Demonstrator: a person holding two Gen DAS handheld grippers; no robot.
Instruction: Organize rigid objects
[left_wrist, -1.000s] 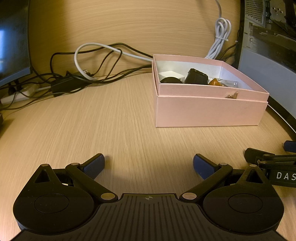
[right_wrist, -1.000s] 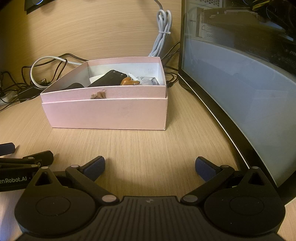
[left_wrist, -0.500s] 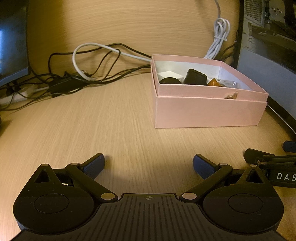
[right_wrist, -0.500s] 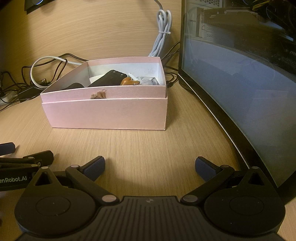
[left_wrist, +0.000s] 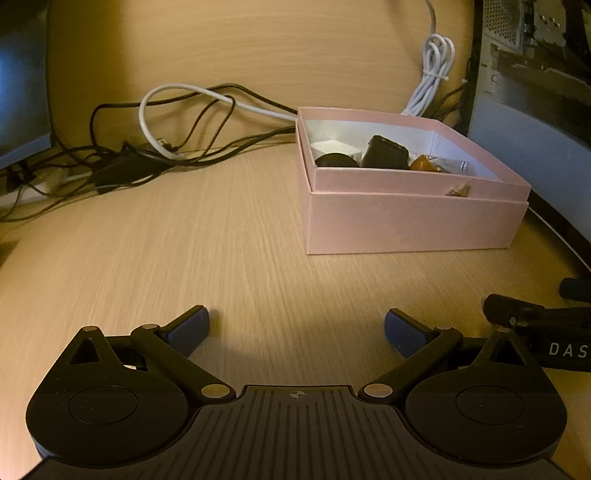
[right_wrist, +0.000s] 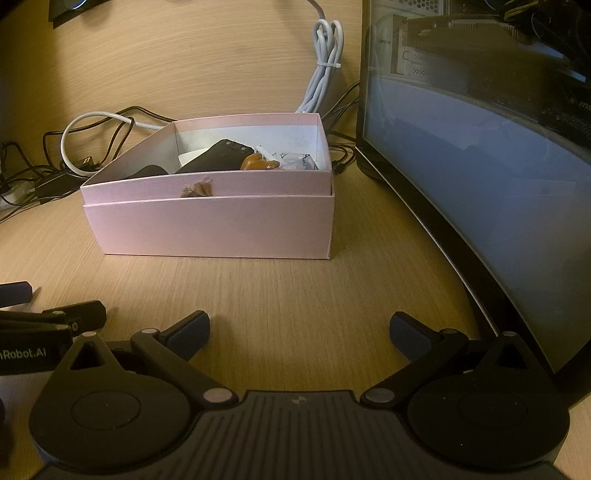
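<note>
A pink open box (left_wrist: 413, 221) (right_wrist: 214, 229) stands on the wooden desk. Inside it lie a black block (left_wrist: 384, 153) (right_wrist: 218, 157), a dark rounded piece (left_wrist: 336, 160), a white piece (left_wrist: 334, 146), an amber lump (left_wrist: 424, 164) (right_wrist: 258, 162) and a clear wrapper (right_wrist: 295, 160). A small brown scrap (left_wrist: 458, 190) (right_wrist: 197, 189) clings to the box's front rim. My left gripper (left_wrist: 295, 328) is open and empty, low over the desk, well short of the box. My right gripper (right_wrist: 299, 330) is open and empty too, beside it.
Tangled black and white cables (left_wrist: 166, 144) lie at the back left. A bundled white cord (left_wrist: 432, 74) (right_wrist: 325, 70) hangs behind the box. A large curved monitor (right_wrist: 480, 177) borders the right side. Another screen (left_wrist: 18, 92) stands far left.
The left wrist view has drifted slightly; the box sits a touch further left in it. The right gripper's view is the same.
</note>
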